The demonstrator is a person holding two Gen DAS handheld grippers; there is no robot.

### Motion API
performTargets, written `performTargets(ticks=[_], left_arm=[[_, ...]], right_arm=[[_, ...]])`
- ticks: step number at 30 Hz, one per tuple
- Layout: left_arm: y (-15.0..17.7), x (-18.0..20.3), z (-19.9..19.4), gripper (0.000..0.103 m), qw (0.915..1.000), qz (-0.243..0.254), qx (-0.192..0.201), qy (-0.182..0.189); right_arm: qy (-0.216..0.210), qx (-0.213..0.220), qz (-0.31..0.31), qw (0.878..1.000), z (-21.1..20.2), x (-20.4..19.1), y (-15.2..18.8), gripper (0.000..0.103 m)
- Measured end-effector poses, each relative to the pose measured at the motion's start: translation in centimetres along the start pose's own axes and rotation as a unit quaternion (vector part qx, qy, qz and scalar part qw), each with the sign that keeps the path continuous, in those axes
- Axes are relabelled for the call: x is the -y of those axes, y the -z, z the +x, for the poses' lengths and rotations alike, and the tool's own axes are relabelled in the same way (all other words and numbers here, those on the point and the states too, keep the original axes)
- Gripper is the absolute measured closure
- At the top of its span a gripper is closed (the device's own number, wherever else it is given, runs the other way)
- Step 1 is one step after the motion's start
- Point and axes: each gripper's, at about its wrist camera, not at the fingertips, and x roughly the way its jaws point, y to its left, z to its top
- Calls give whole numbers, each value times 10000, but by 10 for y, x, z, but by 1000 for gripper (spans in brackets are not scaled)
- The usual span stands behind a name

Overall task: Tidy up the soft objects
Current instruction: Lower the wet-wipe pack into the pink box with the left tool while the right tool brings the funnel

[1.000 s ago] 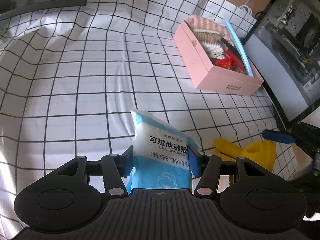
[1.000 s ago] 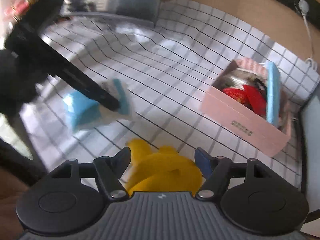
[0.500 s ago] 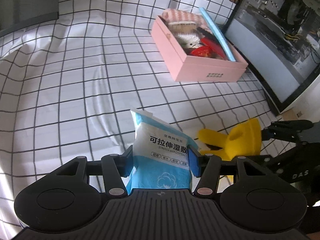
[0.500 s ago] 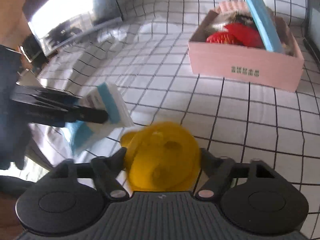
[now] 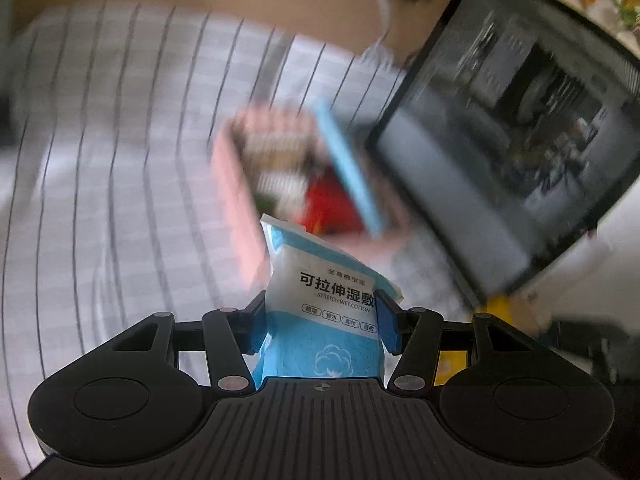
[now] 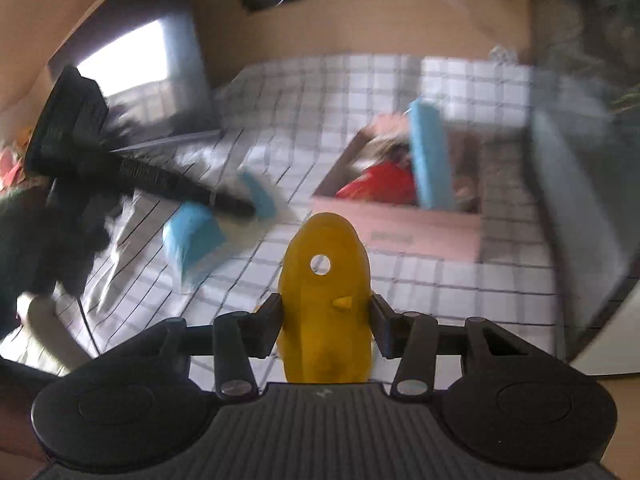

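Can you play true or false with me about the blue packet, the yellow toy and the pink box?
1. The left gripper holds a blue and white cotton packet between its fingers. True.
2. The right gripper has nothing between its fingers. False: a yellow toy sits between them, and they are closing on it.
3. The pink box is empty. False: a red thing and a blue pack show inside it.
4. The cloth under the box has a checked pattern. True.
5. The yellow toy already lies in the pink box. False: it is in the right gripper, short of the box.
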Motion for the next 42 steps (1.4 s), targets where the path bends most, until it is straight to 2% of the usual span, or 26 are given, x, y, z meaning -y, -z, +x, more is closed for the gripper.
performTargets(ticks=[2, 6, 8, 10, 11, 12, 13, 14, 16, 21, 27, 31, 34, 36, 39, 40, 41, 42], left_arm=[[-30, 7, 8, 44, 9994, 35, 341, -23], [-84, 7, 54, 43, 9962, -375, 780, 136], [-97, 4, 94, 42, 9968, -375, 710, -20], [-99, -2, 136, 43, 9980, -315, 385, -387], [-95, -6, 162, 41, 9978, -296, 92, -591], [-89, -11, 178, 31, 9978, -297, -27, -600], [-86, -13, 182, 26, 9978, -190, 151, -611], [-84, -10, 185, 25, 9968, 7, 282, -746], [-83, -6, 184, 30, 9962, 119, 274, -815], [-81, -6, 157, 30, 9980, 83, 362, -520], [-78, -4, 125, 30, 9984, 30, 495, -274], [-66, -7, 98, 30, 9974, 0, 698, -174], [-63, -10, 90, 30, 9978, 29, 657, 0], [-61, -14, 89, 30, 9980, 19, 626, 60], [-59, -22, 94, 30, 9980, -86, 616, 102], [-59, -26, 95, 30, 9978, -173, 626, 107], [-58, -32, 95, 30, 9974, -314, 651, 81], [-57, -38, 94, 30, 9968, -430, 672, 51]], right_arm=[[163, 139, 29, 9998, -10, 6, 0, 57], [369, 279, 166, 9988, -17, 16, 5, 57], [441, 302, 256, 9982, -16, 18, 8, 57], [506, 287, 331, 9978, -15, 21, 12, 57], [540, 260, 369, 9975, -16, 22, 16, 57], [575, 227, 406, 9973, -18, 23, 21, 57], [612, 187, 419, 9971, -18, 24, 25, 57], [646, 150, 415, 9969, -18, 25, 28, 57], [688, 88, 398, 9968, -18, 29, 33, 57], [766, 118, 473, 9959, -19, 43, 30, 57], [734, 428, 300, 9959, -18, 50, 4, 57], [765, 892, 25, 9931, -19, 46, -34, 57], [1154, 1319, -493, 9833, -15, 38, -72, 57], [1675, 1616, -1108, 9662, -4, 26, -96, 57], [2461, 2017, -2256, 9208, 38, 8, -116, 57], [2604, 2041, -2510, 9097, 57, 5, -119, 57], [2637, 1996, -2682, 9048, 79, 5, -120, 57], [2603, 1889, -2736, 9065, 97, 6, -119, 57]])
